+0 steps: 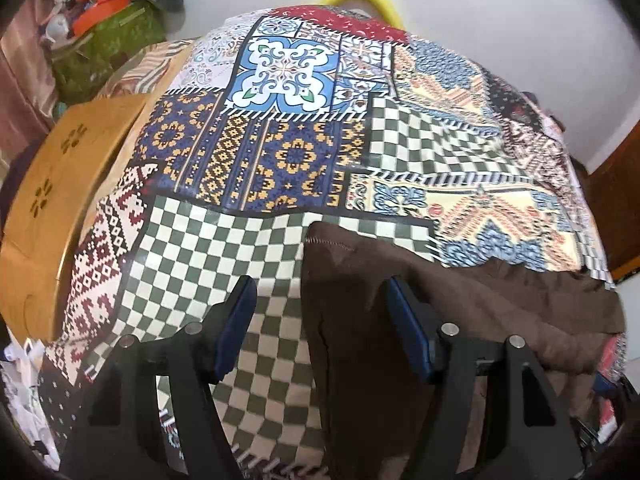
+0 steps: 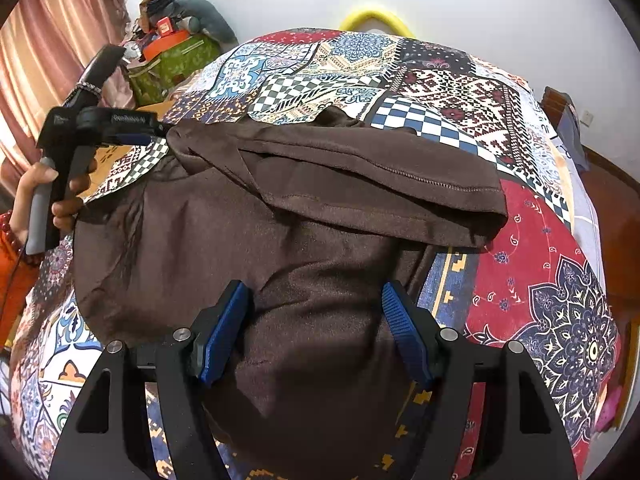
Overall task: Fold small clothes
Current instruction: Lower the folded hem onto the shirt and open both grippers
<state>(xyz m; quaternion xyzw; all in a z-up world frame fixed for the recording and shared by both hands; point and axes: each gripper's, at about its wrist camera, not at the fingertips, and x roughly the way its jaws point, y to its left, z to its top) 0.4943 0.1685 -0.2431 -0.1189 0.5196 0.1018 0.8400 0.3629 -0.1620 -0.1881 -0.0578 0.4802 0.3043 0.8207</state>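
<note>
The right gripper (image 2: pixel 316 320) hovers over the near part of the brown garment (image 2: pixel 280 216), jaws apart and gripping nothing. The left gripper (image 1: pixel 318 312) straddles the garment's stitched edge (image 1: pixel 332 240), its jaws also apart, pads off the cloth. The garment lies partly folded on the patchwork bedspread (image 2: pixel 540 280), one panel doubled across its far side. Judged from here, a shallow pinch could slip off the thin fabric or catch the bedspread underneath, and uneven lifting between the two hands would skew the fold.

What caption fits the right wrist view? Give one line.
Open right tongs hover over a brown shirt on a patchwork cloth, one part folded over.
</note>
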